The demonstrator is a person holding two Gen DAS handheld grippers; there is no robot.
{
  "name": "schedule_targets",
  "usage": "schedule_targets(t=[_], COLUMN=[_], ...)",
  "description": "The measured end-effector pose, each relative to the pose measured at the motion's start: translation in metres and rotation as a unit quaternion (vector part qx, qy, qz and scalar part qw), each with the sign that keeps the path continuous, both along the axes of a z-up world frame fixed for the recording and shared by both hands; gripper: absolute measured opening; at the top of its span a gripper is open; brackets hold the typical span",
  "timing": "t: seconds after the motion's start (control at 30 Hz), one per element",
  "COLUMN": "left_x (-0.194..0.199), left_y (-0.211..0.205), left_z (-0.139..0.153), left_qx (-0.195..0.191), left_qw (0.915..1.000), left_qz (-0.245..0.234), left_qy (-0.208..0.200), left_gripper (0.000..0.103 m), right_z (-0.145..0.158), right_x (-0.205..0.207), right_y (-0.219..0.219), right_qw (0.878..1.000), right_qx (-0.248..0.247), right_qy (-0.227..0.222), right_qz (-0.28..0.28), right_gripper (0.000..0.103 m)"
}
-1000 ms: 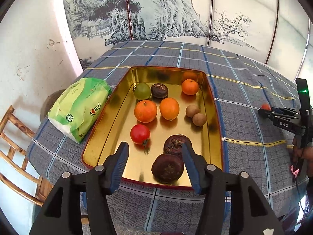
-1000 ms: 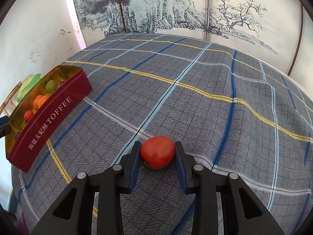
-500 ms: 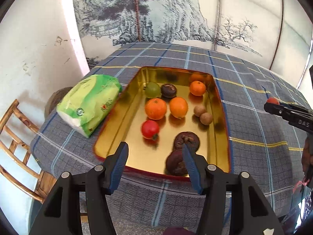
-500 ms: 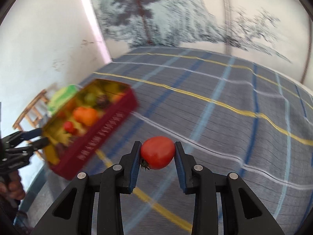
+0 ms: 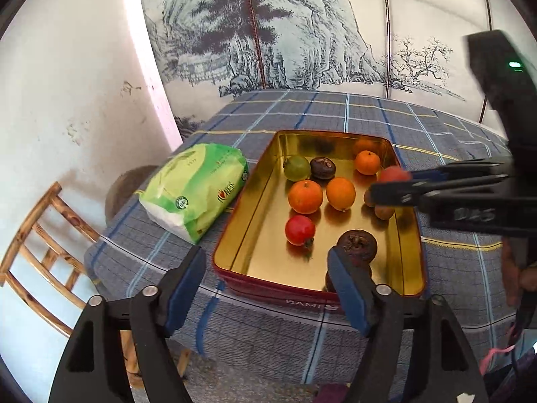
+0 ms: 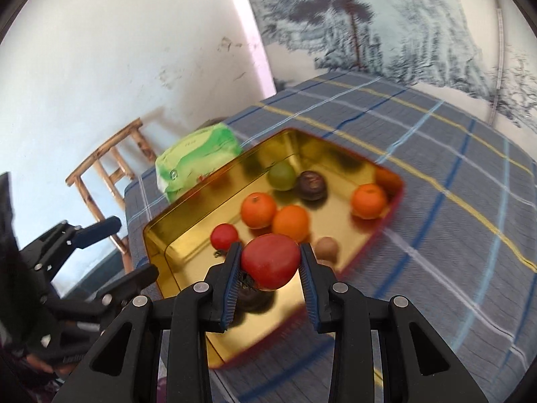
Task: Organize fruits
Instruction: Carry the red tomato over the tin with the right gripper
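The right gripper is clamped on a red tomato, its blue pads pressing both sides, and it hangs over the near right part of the gold tin that sits on the checked tablecloth. From the left wrist view the same tomato shows at the tip of that gripper, above the tin's right wall. The left gripper has just been opening; its fingers stand apart with nothing between them, held off the near edge of the tin. Inside the tin lie a smaller red tomato, two oranges side by side, a small orange at the far right, a green fruit next to a dark round fruit, another dark fruit near the front, and small brown fruits partly hidden behind the right gripper. A green packet lies on the cloth just left of the tin, and a wooden chair stands beyond the table's left edge.
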State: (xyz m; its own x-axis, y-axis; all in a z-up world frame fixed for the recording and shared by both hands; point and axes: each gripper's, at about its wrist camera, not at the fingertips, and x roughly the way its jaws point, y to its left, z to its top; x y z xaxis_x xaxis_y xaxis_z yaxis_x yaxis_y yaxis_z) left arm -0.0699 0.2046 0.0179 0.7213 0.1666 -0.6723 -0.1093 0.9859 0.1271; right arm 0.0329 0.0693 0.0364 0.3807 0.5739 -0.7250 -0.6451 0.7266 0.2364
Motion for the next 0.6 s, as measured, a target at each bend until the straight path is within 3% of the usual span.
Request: schedule_targets(t=[0.6], left_x=[-0.005], left_y=[-0.004], left_z=[0.003], left_qx=[0.027], left_qw=[0.9994], left_qz=[-0.003], left_qy=[-0.022], left_gripper=[0.091], right_z=[-0.025], right_x=[0.024], right_y=[0.042], right_qw=[0.999], right_qx=[-0.038], right_qy=[0.033], right_qz=[0.002], right_gripper=[0.035])
